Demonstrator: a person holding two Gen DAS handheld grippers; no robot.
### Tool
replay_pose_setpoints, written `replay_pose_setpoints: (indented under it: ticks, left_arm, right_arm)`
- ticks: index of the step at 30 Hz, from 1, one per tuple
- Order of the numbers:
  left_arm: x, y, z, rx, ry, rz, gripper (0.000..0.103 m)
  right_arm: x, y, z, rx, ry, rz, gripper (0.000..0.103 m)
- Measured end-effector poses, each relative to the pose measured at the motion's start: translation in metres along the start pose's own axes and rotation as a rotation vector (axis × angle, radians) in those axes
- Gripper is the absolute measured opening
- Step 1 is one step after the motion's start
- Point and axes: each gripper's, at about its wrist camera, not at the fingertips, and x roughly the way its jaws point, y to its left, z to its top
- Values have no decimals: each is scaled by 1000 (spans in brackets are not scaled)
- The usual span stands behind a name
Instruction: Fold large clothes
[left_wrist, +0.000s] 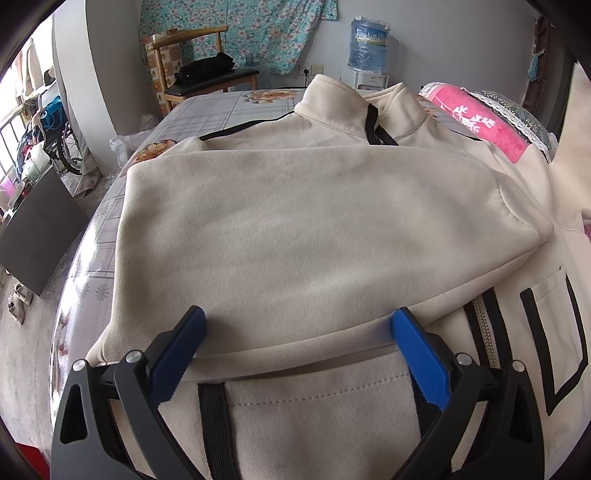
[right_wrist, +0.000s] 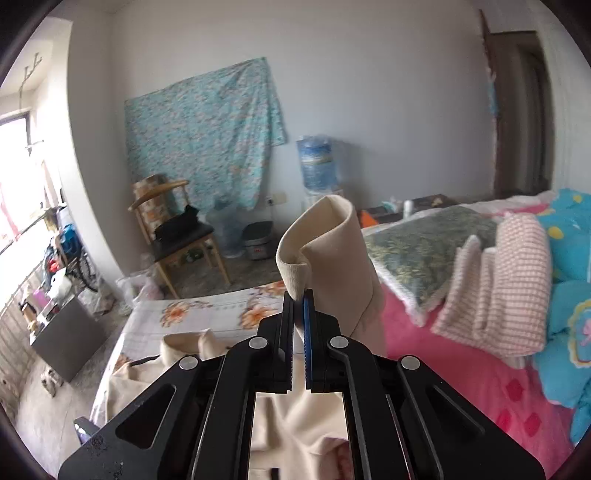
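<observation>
- The cream fleece zip-up jacket (left_wrist: 295, 229) lies on the bed with the floral checked sheet (left_wrist: 221, 107), 1 side already folded across the body.
- Left hand-held gripper (left_wrist: 295, 325): blue pads spread apart, hovering at the folded edge.
- Right hand-held gripper (right_wrist: 298, 295): clamped on the ribbed cream sleeve cuff (right_wrist: 295, 267), held raised.
- Step in hand, by judgement: folding the second sleeve. The next move calls for carrying the cuff across and laying it flat.

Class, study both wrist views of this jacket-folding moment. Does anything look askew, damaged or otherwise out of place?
Nothing looks damaged or spilled. The cream jacket lies on the bed with one sleeve folded across it, the open left tool over it. The right tool pinches the other sleeve's ribbed cuff, lifted mid-fold, not misplaced.
</observation>
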Motion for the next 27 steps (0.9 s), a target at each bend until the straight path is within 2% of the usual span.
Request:
replay_pose_setpoints:
  ticks: [4,8,12,16,19,21,22,23,27]
  left_arm:
    - [0,0,0,0,0,0,99]
    - [0,0,-1,-1,0,0,99]
    - [0,0,0,0,-1,1,99]
    - [-1,0,1,-1,-4,-5,99]
    - [-5,6,3,-17,-7,-39,99]
    - [-18,11,4,-12,-37,-46,99]
    - [-26,14,5,-3,-63,-44,99]
    - [-35,17,6,4,-86,-34,99]
    - [-58,39,8,-1,-129,12,97]
  right_arm:
    - [32,52,-16,-42,62,120,3]
    - [71,100,-53,-73,169,216,3]
    - [107,147,-108,-120,313,258,3]
    - [138,171,-158,-169,456,271,3]
    - [145,180,-184,-211,553,305,11]
    - [143,184,-194,-241,589,331,29]
    - [139,183,-193,-251,596,347,43]
    - [136,182,-192,-265,593,356,51]
    - [130,182,-190,-338,592,400,60]
